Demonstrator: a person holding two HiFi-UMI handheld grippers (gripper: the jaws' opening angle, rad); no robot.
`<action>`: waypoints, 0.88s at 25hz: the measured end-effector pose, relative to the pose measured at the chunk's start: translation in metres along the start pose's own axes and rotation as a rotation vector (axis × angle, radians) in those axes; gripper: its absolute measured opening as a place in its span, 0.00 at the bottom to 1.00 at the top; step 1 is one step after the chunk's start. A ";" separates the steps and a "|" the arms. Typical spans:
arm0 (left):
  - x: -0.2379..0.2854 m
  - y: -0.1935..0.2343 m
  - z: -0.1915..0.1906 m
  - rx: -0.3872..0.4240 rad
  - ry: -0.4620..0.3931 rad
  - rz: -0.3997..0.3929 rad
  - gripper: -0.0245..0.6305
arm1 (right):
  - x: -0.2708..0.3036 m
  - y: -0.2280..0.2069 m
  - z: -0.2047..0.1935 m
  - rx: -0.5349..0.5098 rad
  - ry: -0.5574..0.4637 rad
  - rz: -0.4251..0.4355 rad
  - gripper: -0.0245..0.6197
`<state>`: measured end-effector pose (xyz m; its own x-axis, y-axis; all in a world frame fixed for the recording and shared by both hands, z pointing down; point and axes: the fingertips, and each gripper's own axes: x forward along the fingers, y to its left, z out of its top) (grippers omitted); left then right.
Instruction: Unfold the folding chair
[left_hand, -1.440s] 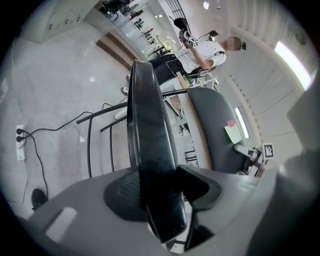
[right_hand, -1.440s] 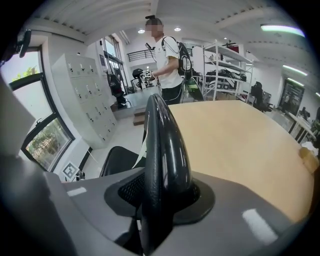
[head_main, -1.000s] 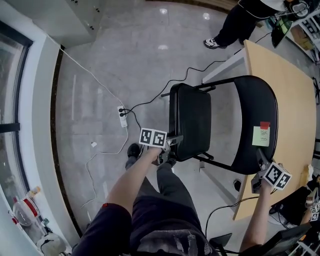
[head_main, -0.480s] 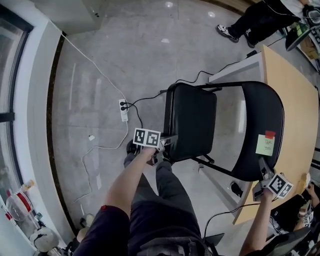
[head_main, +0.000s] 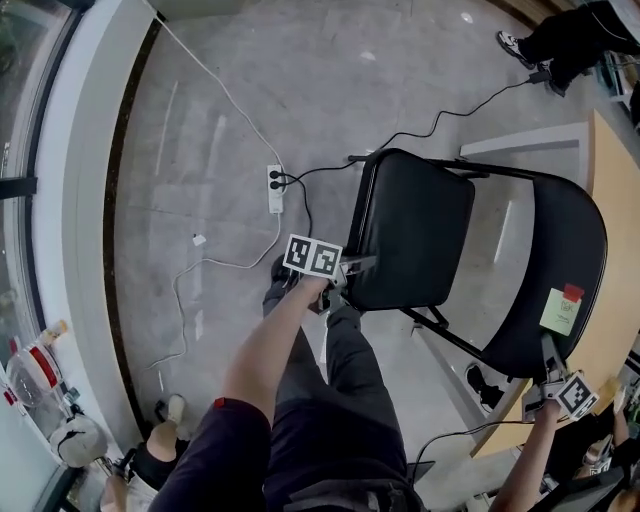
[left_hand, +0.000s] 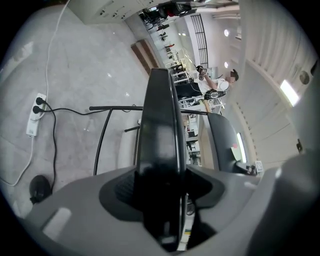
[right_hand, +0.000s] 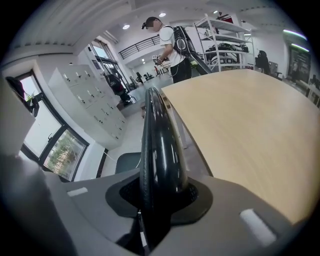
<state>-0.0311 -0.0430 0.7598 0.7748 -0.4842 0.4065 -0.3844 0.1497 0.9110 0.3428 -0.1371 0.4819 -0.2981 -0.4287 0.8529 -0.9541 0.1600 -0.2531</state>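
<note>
While the black metal folding chair (head_main: 500, 300) stood on the grey floor (head_main: 200, 150), its padded seat (head_main: 415, 240) was pinched by the left gripper (head_main: 352, 272), whose jaws had just been widening. Its backrest (head_main: 565, 240) was clamped by the right gripper (head_main: 548, 372), whose jaws had just been tightening. The seat was best pressed down steadily.

Grey tiled floor (head_main: 200, 120), white power strip (head_main: 274, 188) at eleven o'clock in the head view, black cable (head_main: 437, 120) running from it toward two o'clock, light wooden bench (head_main: 625, 180) at three o'clock, a standing person's legs (head_main: 560, 35) at two o'clock, window (head_main: 15, 100) at nine o'clock
</note>
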 end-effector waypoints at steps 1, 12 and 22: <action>-0.001 0.006 0.001 -0.002 -0.003 0.006 0.40 | 0.002 0.001 -0.003 0.011 0.005 0.000 0.20; -0.013 0.056 0.003 -0.018 -0.023 0.000 0.42 | 0.019 0.017 -0.016 0.011 0.049 0.030 0.20; -0.015 0.086 0.004 -0.022 -0.058 -0.004 0.44 | 0.041 0.035 -0.025 0.086 0.041 0.141 0.21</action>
<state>-0.0773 -0.0261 0.8322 0.7455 -0.5339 0.3990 -0.3698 0.1668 0.9140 0.2978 -0.1271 0.5198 -0.4298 -0.3704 0.8235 -0.9022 0.1389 -0.4084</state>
